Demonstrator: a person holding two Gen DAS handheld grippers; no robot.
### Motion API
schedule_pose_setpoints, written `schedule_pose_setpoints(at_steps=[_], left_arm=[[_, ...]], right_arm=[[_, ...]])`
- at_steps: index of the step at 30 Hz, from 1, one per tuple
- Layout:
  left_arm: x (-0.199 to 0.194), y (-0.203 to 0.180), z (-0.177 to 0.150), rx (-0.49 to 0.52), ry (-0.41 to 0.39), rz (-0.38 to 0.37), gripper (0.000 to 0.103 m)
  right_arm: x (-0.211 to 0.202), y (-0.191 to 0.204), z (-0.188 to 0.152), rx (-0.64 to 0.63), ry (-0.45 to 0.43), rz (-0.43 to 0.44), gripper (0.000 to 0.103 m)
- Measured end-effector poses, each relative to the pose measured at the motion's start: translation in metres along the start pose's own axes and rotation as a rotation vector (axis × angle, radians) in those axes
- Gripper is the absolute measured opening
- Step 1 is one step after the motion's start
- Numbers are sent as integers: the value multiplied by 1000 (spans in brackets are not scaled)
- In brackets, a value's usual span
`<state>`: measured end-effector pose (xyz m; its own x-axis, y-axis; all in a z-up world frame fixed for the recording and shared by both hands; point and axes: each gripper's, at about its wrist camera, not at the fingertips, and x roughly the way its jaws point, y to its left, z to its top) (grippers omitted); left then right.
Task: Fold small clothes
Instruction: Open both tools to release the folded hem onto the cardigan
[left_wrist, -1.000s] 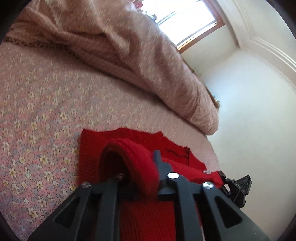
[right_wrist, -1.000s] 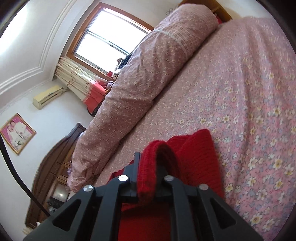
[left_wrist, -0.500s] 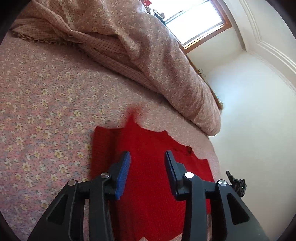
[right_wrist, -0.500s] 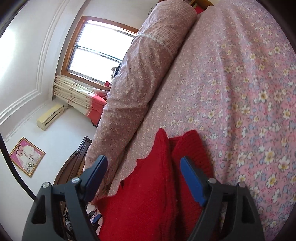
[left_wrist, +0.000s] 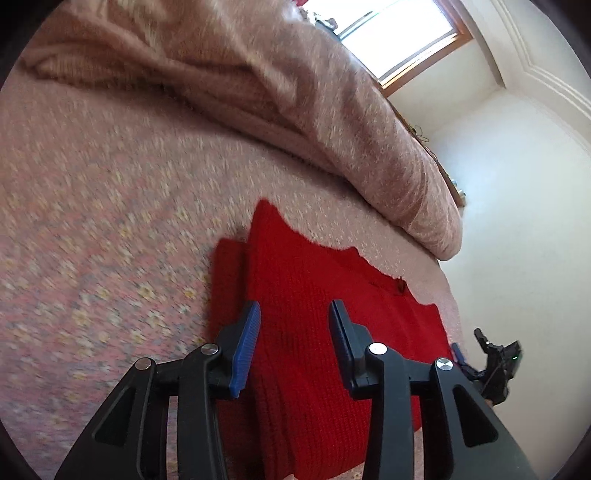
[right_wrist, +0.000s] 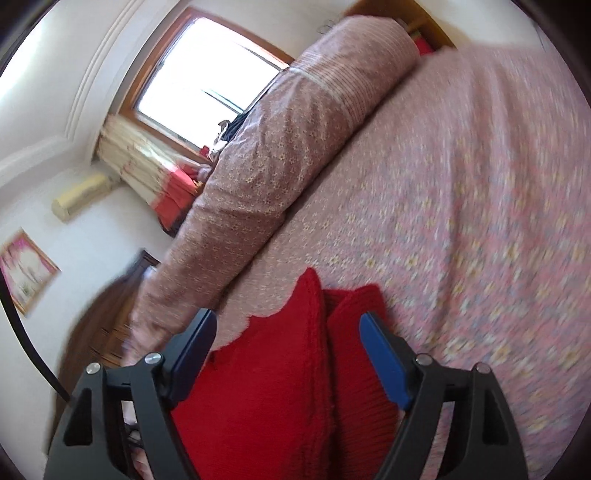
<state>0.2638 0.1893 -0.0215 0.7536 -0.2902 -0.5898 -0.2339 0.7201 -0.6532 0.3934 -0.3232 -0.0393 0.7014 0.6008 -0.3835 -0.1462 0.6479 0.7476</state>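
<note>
One second ago both grippers pinched a raised fold of the red knit; half a second ago they had let go, and now the left gripper (left_wrist: 293, 325) and the right gripper (right_wrist: 288, 338) hang over the cloth with jaws spread wide and nothing between them. Both views are more motion-blurred than before.

The red knitted garment (left_wrist: 314, 314) lies flat on the floral bedsheet (left_wrist: 110, 206), folded over itself: in the left wrist view a top layer with a scalloped far edge covers a narrower strip that shows along its 9 o'clock side. In the right wrist view the garment (right_wrist: 266, 380) shows two thick folded edges side by side, their ends pointing toward 12 o'clock, with the sheet (right_wrist: 461, 221) beyond.

Farther off, a rolled pink floral quilt (right_wrist: 280, 147) lies along the bed toward 11 o'clock, and behind it is a bright window (right_wrist: 210, 77).
</note>
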Motion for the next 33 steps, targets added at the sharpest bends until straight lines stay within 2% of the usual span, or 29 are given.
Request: schedule_pose_setpoints(at_steps=[4,8,12,15,20,24,28,29,30,32,33], left_arm=[[-6,-7,0,69,-14,28,32],[10,-11,-6,95,27,59,32],[23,-16,-11,125,59,88,32],[28,-17,-12,135,66,116,32],[32,-14,-12,126,68,140,32],[37,-21,-15,155,70,158,32],[53,-28,-16,150,84,145,32],[53,-29,-16,152,81,137,32],[52,-31,-16,161,71,125,31],[50,-38,-16,187,50,100,19],[51,-40,-16,195,52,100,19]], right_arm=[[-1,9,4,-84,27,-36,83],[10,14,-2,-114,94,-25,68],[24,23,-10,-205,172,-112,64],[29,22,-15,-234,205,-143,56],[30,24,-19,-249,217,-164,35],[30,21,-19,-247,219,-176,30],[30,19,-19,-244,218,-176,29],[31,20,-19,-246,219,-178,26],[31,20,-19,-252,218,-182,23],[32,23,-20,-266,216,-185,17],[32,25,-21,-275,213,-186,16]])
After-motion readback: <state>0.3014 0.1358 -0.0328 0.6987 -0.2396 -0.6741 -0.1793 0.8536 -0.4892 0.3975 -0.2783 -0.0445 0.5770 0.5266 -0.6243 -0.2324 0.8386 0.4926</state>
